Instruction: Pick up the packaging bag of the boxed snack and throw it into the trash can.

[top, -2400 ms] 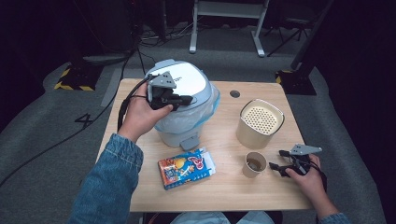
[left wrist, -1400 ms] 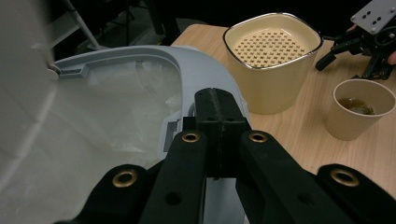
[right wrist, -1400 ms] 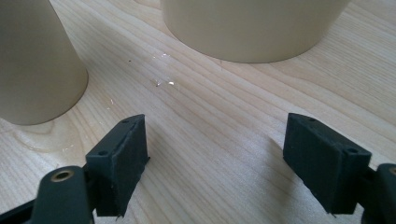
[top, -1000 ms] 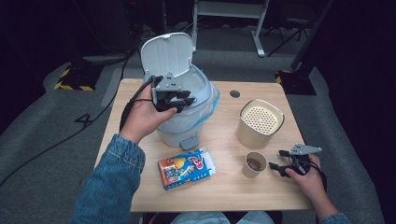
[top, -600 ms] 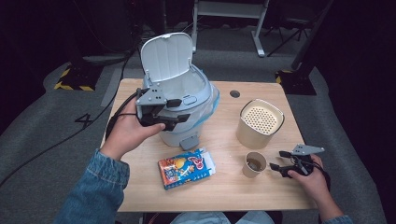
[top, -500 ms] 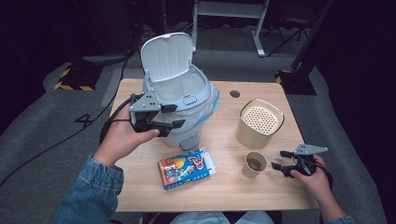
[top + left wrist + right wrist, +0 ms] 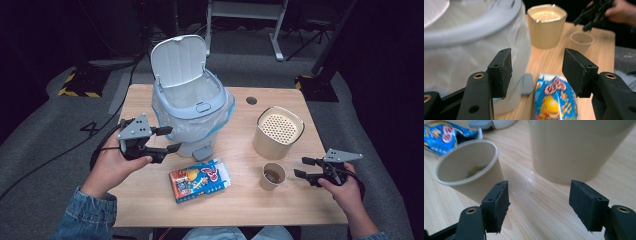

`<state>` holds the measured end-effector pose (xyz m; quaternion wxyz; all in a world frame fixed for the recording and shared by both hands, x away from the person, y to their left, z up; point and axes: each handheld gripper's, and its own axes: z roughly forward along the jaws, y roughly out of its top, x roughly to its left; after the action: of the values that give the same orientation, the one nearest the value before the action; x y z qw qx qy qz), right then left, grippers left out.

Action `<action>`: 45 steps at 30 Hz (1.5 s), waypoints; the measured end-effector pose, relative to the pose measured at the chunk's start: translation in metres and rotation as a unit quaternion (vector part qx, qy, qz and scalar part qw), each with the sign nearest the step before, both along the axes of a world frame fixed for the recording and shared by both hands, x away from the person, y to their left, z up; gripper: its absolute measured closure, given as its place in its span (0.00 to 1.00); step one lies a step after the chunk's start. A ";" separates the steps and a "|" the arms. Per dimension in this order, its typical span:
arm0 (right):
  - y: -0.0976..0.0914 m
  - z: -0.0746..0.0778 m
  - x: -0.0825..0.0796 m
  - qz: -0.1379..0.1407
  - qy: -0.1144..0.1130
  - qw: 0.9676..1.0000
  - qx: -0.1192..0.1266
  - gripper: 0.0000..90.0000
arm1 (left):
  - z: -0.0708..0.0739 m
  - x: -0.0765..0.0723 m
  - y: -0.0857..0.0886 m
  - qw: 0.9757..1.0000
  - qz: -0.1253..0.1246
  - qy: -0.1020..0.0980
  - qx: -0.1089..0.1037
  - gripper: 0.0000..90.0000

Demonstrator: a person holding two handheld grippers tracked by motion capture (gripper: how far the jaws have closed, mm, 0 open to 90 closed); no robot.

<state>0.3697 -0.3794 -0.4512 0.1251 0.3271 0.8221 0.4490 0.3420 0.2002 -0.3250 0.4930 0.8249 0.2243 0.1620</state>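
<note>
Now the left gripper [image 7: 167, 139] gapes empty after opening, while the right gripper [image 7: 301, 167], also empty, has narrowed.

Desk layout, placed from the bin.

The bin [image 7: 192, 112] stands on the desk [image 7: 150, 200] toward its far left, its lid [image 7: 179, 60] raised upright behind the opening. Just before the bin, nearer the person, lies the snack packet [image 7: 200, 180], flat on the desk. Right of the bin stands the canister [image 7: 278, 132], well apart from it; before the canister, and right of the packet, stands the paper cup [image 7: 273, 175]. The left hand-held gripper [image 7: 167, 140] hangs at the bin's left front, above the desk, close to its side with nothing between its jaws. The right hand-held gripper [image 7: 302, 167] sits far right of the bin, just beside the cup.
</note>
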 end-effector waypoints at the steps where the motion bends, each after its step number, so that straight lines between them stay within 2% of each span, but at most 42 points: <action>1: 0.001 0.004 0.000 0.002 -0.003 1.000 0.003 0.37 | -0.004 -0.001 0.003 1.000 0.003 0.001 0.006 0.46; 3: 0.007 0.016 0.000 0.013 -0.009 1.000 0.009 0.37 | -0.014 -0.004 0.008 1.000 0.009 0.005 0.018 0.45; 7: 0.015 0.028 0.000 0.026 -0.010 1.000 0.008 0.38 | -0.034 -0.008 0.017 0.999 0.016 0.013 0.039 0.44; 8: 0.022 0.035 0.001 0.035 -0.013 0.999 0.010 0.38 | -0.046 -0.010 0.022 0.999 0.022 0.021 0.035 0.44; 9: 0.025 0.038 0.002 0.040 -0.012 0.999 0.014 0.38 | -0.046 -0.010 0.022 0.999 0.022 0.021 0.035 0.44; 10: 0.029 0.041 0.002 0.045 -0.013 0.999 0.016 0.38 | -0.058 -0.012 0.026 0.999 0.031 0.029 0.033 0.44; 11: 0.029 0.041 0.002 0.045 -0.013 0.999 0.016 0.38 | -0.058 -0.012 0.026 0.999 0.031 0.029 0.033 0.45; 12: 0.037 0.047 0.002 0.056 -0.015 0.998 0.021 0.38 | -0.064 -0.012 0.028 0.998 0.035 0.034 0.036 0.45; 13: 0.037 0.047 0.002 0.056 -0.015 0.998 0.021 0.38 | -0.070 -0.013 0.030 0.998 0.039 0.039 0.037 0.45; 15: 0.046 0.053 0.002 0.067 -0.018 0.997 0.023 0.38 | -0.082 -0.013 0.035 0.998 0.044 0.048 0.027 0.45; 16: 0.050 0.056 0.002 0.071 -0.018 0.997 0.024 0.38 | -0.088 -0.012 0.037 0.997 0.046 0.058 0.022 0.45; 17: 0.058 0.060 0.002 0.078 -0.020 0.996 0.025 0.38 | -0.099 -0.009 0.040 0.995 0.053 0.071 0.039 0.45; 18: 0.062 0.061 0.001 0.082 -0.021 0.996 0.025 0.38 | -0.099 -0.009 0.040 0.995 0.053 0.071 0.039 0.46; 20: 0.066 0.062 0.001 0.086 -0.023 0.996 0.023 0.38 | -0.110 -0.006 0.043 0.994 0.061 0.084 0.039 0.46; 21: 0.075 0.063 -0.001 0.094 -0.024 0.995 0.022 0.38 | -0.115 -0.005 0.045 0.993 0.063 0.088 0.045 0.46; 23: 0.079 0.064 -0.002 0.097 -0.023 0.995 0.021 0.38 | -0.128 -0.004 0.046 0.992 0.065 0.099 0.038 0.47; 24: 0.088 0.063 -0.003 0.103 -0.020 0.994 0.021 0.38 | -0.135 -0.004 0.045 0.992 0.066 0.104 0.037 0.47; 25: 0.088 0.063 -0.003 0.103 -0.020 0.994 0.021 0.38 | -0.141 -0.005 0.045 0.991 0.066 0.106 0.040 0.47; 26: 0.097 0.061 -0.003 0.113 -0.005 0.993 0.032 0.38 | -0.152 -0.009 0.045 0.990 0.070 0.107 0.055 0.48; 27: 0.097 0.061 -0.003 0.113 -0.005 0.993 0.032 0.38 | -0.152 -0.009 0.045 0.990 0.070 0.107 0.055 0.48; 28: 0.106 0.060 -0.005 0.120 -0.002 0.992 0.029 0.38 | -0.157 -0.010 0.045 0.990 0.069 0.109 0.060 0.48; 30: 0.111 0.060 -0.005 0.124 -0.002 0.992 0.026 0.38 | -0.166 -0.012 0.047 0.989 0.068 0.116 0.059 0.48; 34: 0.133 0.058 -0.011 0.137 0.002 0.990 0.021 0.38 | -0.175 -0.012 0.048 0.988 0.080 0.121 0.060 0.49; 37: 0.142 0.057 -0.014 0.135 0.004 0.991 0.016 0.38 | -0.177 -0.012 0.046 0.987 0.082 0.122 0.062 0.49; 39: 0.152 0.054 -0.018 0.138 0.002 0.990 0.010 0.37 | -0.178 -0.012 0.044 0.986 0.083 0.129 0.070 0.50; 41: 0.167 0.048 -0.022 0.143 0.011 0.990 0.007 0.38 | -0.178 -0.012 0.044 0.985 0.082 0.130 0.074 0.50; 42: 0.167 0.048 -0.022 0.143 0.011 0.990 0.007 0.38 | -0.178 -0.011 0.044 0.985 0.083 0.130 0.075 0.50; 45: 0.185 0.039 -0.026 0.150 0.017 0.988 0.003 0.38 | -0.178 -0.011 0.043 0.985 0.085 0.129 0.076 0.49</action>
<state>0.3437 -0.1946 -0.4119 0.0408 0.2079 0.8626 0.4594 0.3313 0.2429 -0.5032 0.3803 0.8520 0.3419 0.1121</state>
